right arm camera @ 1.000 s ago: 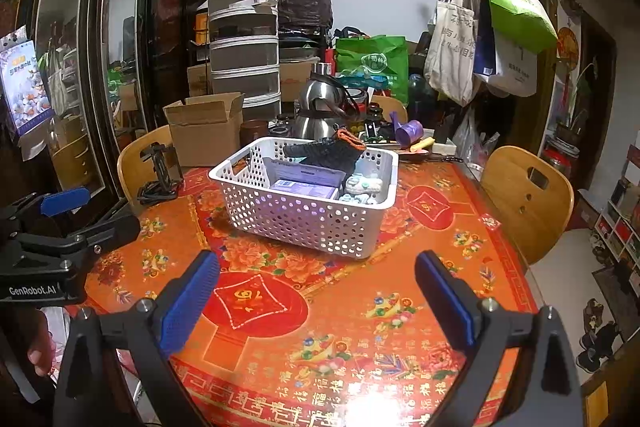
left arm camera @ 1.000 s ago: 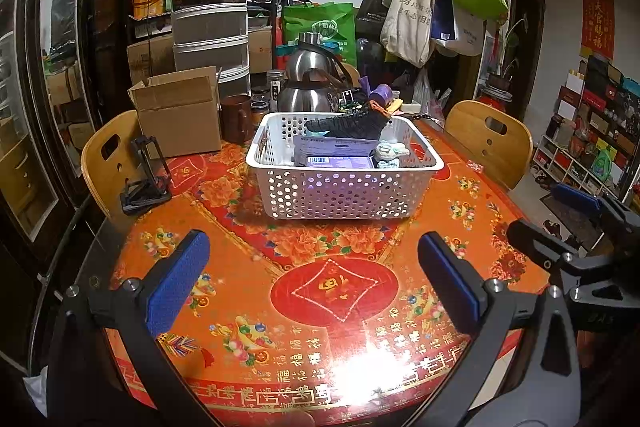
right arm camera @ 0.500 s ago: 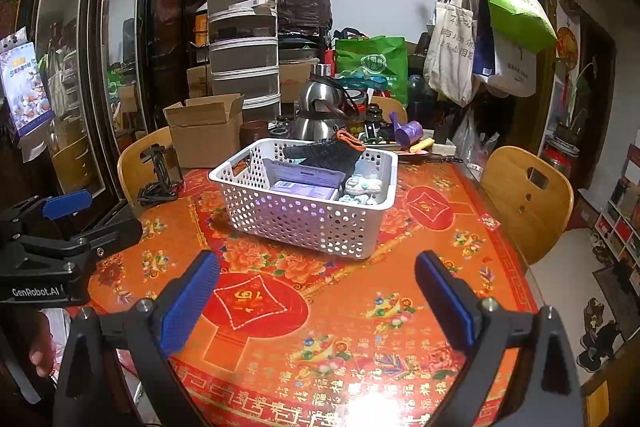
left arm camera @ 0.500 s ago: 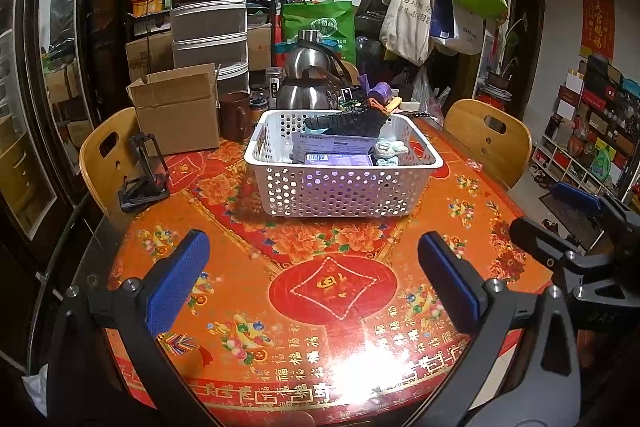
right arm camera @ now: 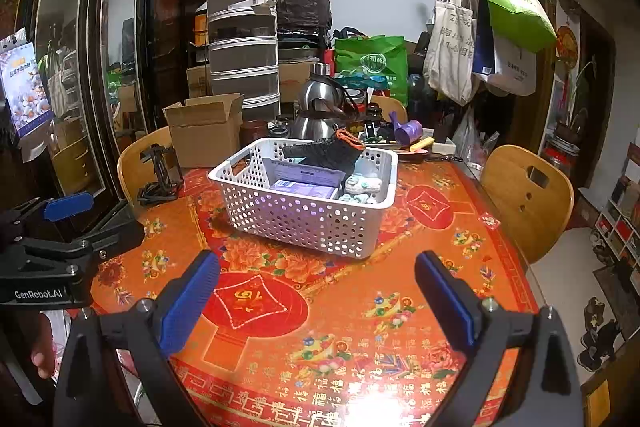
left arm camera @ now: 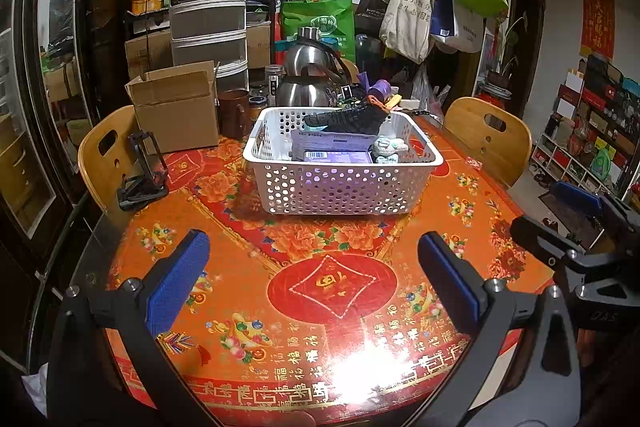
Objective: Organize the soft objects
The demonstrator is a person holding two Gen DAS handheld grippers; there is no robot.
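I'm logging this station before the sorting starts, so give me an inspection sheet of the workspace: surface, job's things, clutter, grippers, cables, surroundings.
Surface: round table under an orange-red patterned cover, glare at the near edge.
Job's things: white perforated basket holding a dark glove, purple packs and pale rolled socks.
Clutter: open cardboard box, steel kettles, brown mug, black folding stand.
Grippers: left gripper and right gripper both open, empty, above the table short of the basket.
Cables: nothing seen.
Surroundings: wooden chairs, coat rack with bags, stacked drawers, dark cabinet.
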